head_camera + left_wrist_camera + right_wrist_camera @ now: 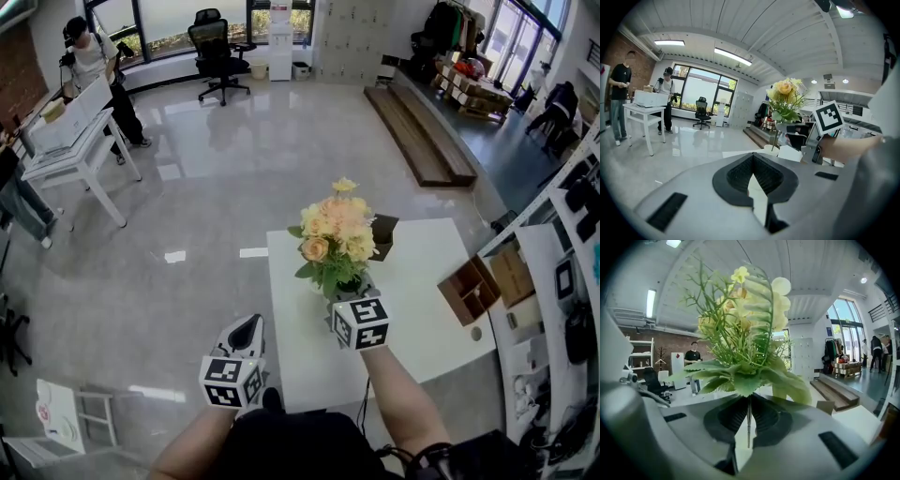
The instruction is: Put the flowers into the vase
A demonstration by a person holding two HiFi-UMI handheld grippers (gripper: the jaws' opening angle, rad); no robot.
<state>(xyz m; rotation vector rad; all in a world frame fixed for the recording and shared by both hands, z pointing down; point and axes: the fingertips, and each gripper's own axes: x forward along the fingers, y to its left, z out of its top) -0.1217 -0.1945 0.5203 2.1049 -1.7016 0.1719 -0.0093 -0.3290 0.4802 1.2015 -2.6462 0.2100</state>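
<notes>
My right hand-held gripper [748, 411] is clamped on the thin stem of the flowers [336, 228], a bunch of peach and cream blooms over broad green leaves. It holds them upright above the white worktop [422, 272]. In the head view the bunch stands at 12 o'clock from that gripper's marker cube, over the near middle of the worktop. My left hand-held gripper [753, 161] hangs at about 8 o'clock from the flowers, off the worktop's near left edge, its jaws together with nothing between them. From its view the stem runs down toward a small white vessel [770, 149] on the worktop, which I take for the vase. I cannot tell whether the stem's end is already inside its mouth or only just above or beside it, since the head view hides the spot under the leaves. As I judge it, the pick-up is done and the flowers are at or close over the vase. What is left is to seat the stem, let go and draw the right hand-held gripper away without tipping the vase.
</notes>
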